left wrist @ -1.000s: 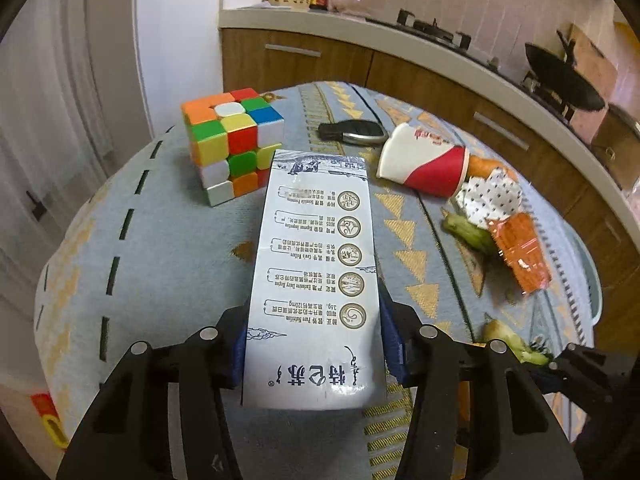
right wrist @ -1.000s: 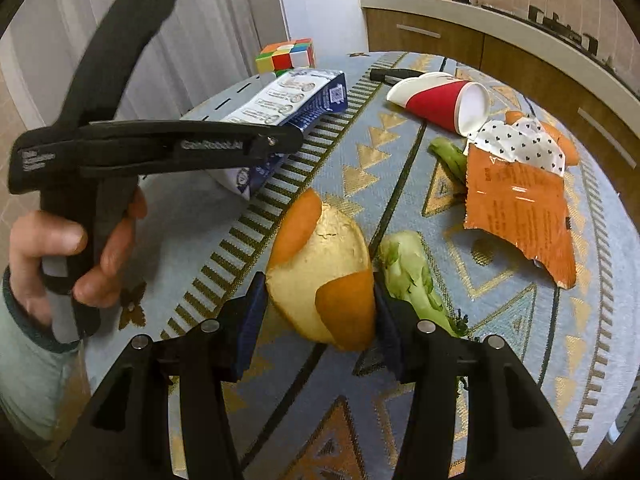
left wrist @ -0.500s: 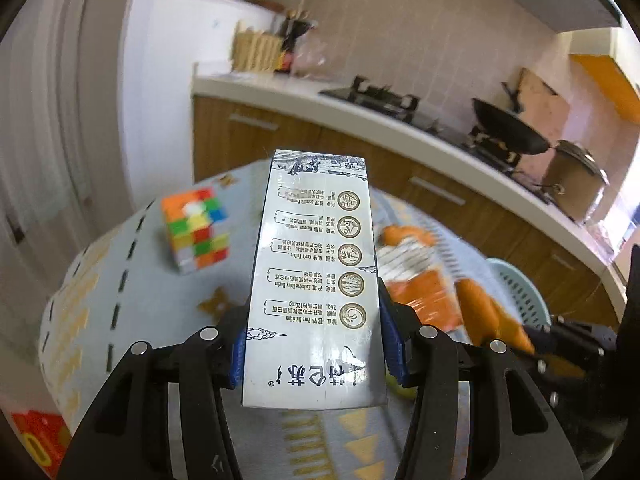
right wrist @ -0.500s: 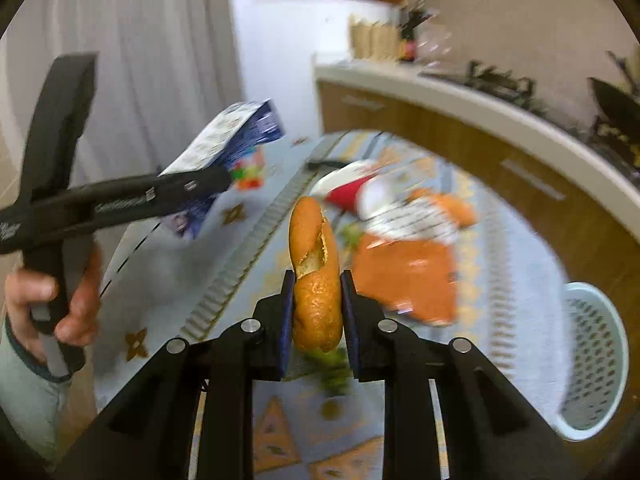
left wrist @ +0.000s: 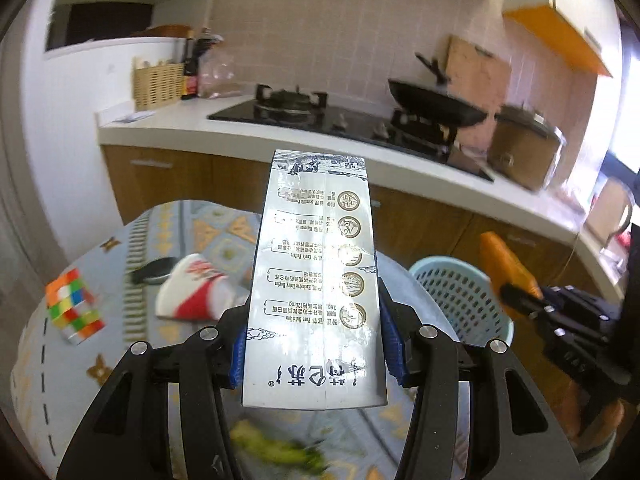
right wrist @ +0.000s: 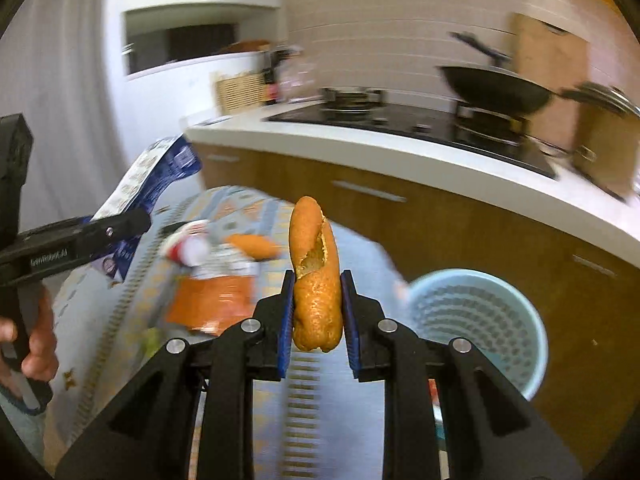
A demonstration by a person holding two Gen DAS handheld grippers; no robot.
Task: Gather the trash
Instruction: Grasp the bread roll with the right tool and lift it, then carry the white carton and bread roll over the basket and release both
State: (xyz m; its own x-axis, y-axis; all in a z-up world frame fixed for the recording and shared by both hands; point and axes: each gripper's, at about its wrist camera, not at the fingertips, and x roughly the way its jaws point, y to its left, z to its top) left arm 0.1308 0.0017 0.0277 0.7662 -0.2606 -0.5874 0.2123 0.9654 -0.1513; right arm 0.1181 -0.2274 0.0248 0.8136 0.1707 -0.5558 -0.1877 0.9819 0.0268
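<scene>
My left gripper (left wrist: 314, 344) is shut on a white and blue milk carton (left wrist: 316, 280), held up above the table. My right gripper (right wrist: 317, 312) is shut on a folded orange peel (right wrist: 316, 276), also lifted off the table. A pale blue perforated bin (left wrist: 460, 296) stands on the floor past the table's far right edge; in the right wrist view the bin (right wrist: 476, 320) lies just right of the peel. The right gripper with the peel (left wrist: 508, 264) shows at the right of the left wrist view. The carton (right wrist: 156, 176) shows at the left of the right wrist view.
On the patterned tablecloth (left wrist: 120, 280) lie a red and white paper cup (left wrist: 192, 292), a colour cube (left wrist: 74, 306), a black object (left wrist: 154, 274), an orange wrapper (right wrist: 208, 300) and green scraps (left wrist: 276, 448). A counter with a hob (left wrist: 340, 120) and wok runs behind.
Both grippers rose off the table and swung right toward the bin. The right gripper closed on the orange peel and lifted it. The carton stayed gripped in the left.
</scene>
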